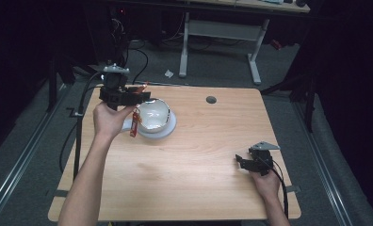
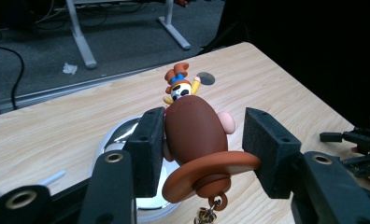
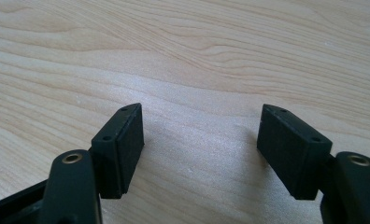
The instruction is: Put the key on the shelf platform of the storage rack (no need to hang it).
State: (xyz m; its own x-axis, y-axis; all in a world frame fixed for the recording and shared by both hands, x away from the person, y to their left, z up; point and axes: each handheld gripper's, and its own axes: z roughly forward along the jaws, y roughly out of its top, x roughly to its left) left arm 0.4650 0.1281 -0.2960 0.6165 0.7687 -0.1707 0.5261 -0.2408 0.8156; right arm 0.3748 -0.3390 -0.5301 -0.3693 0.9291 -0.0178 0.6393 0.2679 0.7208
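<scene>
Two black jaws | glossy brown rubber toy (image 2: 195, 135) | steel bowl (image 1: 152, 113)

The high view looks down from above onto the whole table (image 1: 189, 160), with the floor and a desk far behind. The left claw (image 2: 202, 149) view sits very close and looks across that same table to the same floor. The right claw (image 3: 199, 140) view looks down at the wood, very near.
</scene>
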